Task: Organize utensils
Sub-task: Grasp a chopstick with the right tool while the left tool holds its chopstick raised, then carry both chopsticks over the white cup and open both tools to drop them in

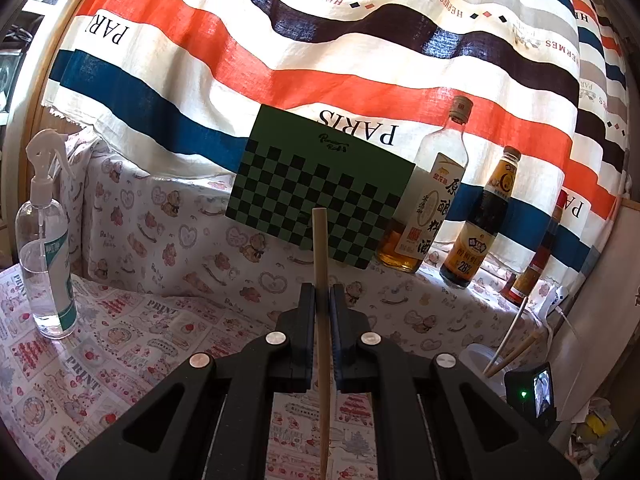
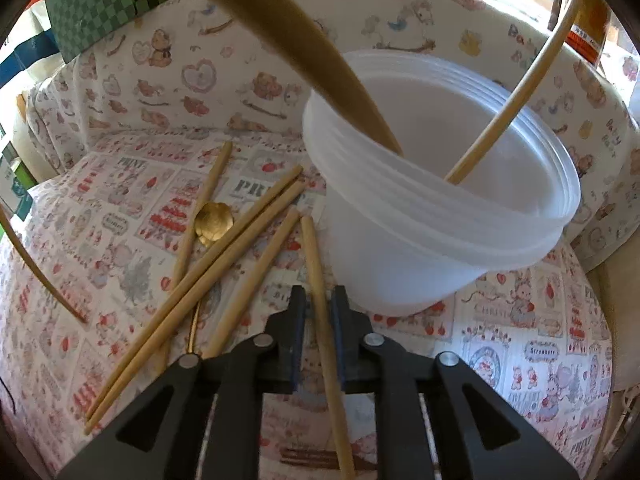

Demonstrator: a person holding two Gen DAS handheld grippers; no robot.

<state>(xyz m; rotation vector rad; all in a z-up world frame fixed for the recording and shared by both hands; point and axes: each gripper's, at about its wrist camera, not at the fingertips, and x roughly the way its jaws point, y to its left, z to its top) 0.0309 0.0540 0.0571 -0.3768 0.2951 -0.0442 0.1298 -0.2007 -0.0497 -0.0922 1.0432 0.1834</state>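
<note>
My left gripper (image 1: 322, 292) is shut on a wooden chopstick (image 1: 320, 240), which stands up between its fingers above the table. My right gripper (image 2: 320, 294) points down at the table beside a translucent plastic container (image 2: 400, 264). A chopstick (image 2: 314, 256) lies lengthwise between its fingers, with a thin gap on each side, so the pads are not pressing on it. Two chopsticks (image 2: 512, 96) lean inside the container. Several loose chopsticks (image 2: 224, 256) and a gold spoon (image 2: 213, 222) lie on the cloth to the left. The container (image 1: 474, 354) also shows at the lower right of the left wrist view.
A printed tablecloth (image 2: 520, 340) covers the table. A spray bottle (image 1: 44, 248) stands at the left. A green checkered board (image 1: 320, 184) and sauce bottles (image 1: 480, 220) line the back under a striped cloth. Another stick (image 2: 40, 276) crosses the left edge.
</note>
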